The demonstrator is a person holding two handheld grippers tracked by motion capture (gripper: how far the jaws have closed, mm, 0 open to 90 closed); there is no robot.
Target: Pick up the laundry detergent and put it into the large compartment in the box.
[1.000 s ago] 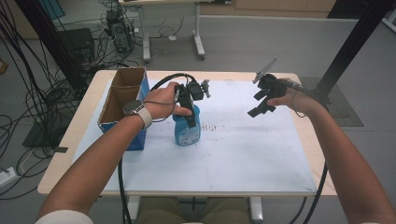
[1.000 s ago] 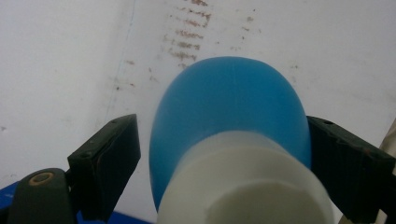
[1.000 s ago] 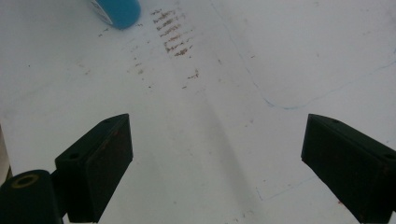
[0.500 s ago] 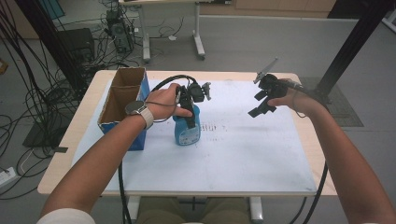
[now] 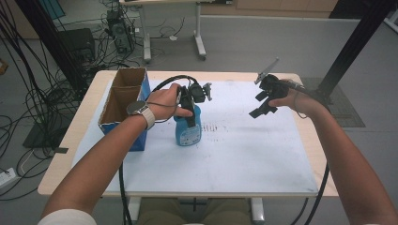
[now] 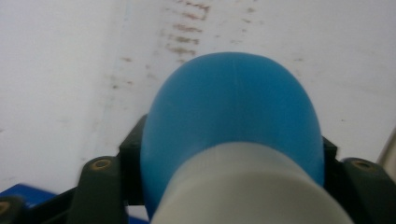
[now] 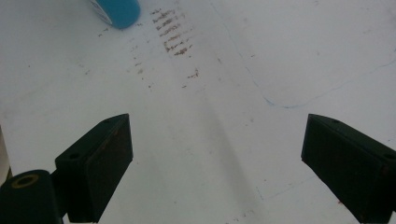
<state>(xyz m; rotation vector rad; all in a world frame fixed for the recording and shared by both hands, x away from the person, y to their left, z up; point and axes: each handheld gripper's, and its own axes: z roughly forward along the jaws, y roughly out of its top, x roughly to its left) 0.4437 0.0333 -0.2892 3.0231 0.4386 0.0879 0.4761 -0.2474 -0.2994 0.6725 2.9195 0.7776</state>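
Both our left gripper's (image 5: 190, 110) jaws sit clamped on the upright blue bottle (image 5: 187, 131), left of centre in the high view; our right gripper (image 5: 263, 104) hangs wide open and empty at upper right. We judge the bottle's long axis vertical, our left hand nearest. Largest first: the white table (image 5: 244, 159) offers open room toward the lower right; the cardboard box (image 5: 123, 101) crowds the bottle's left; rusty marks (image 7: 173, 39) lie between the grippers.
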